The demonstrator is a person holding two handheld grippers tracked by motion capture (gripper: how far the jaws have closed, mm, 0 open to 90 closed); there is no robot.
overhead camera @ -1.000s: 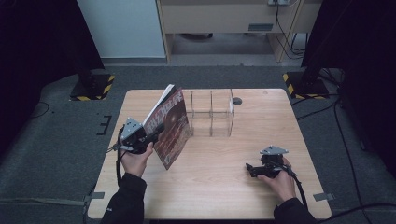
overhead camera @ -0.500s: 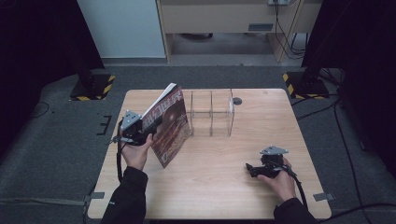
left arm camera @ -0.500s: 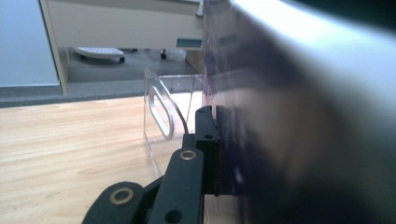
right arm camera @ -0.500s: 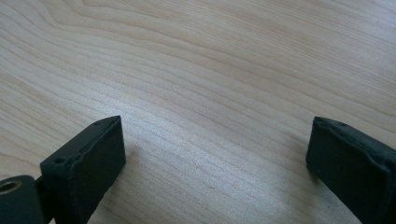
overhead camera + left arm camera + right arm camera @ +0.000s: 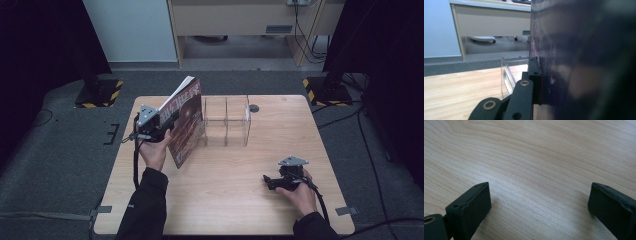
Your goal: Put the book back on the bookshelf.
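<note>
Book, pinched by left tool, tilts beside clear rack; right tool spread over bare table.

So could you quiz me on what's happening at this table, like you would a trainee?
1. True or false: the left gripper is shut on the book.
2. What lies between the right gripper's open jaws? A) a pen B) bare table C) the book
3. Which side of the clear organizer is the book on in the high view?

Key: 1 true. 2 B. 3 its left.
</note>
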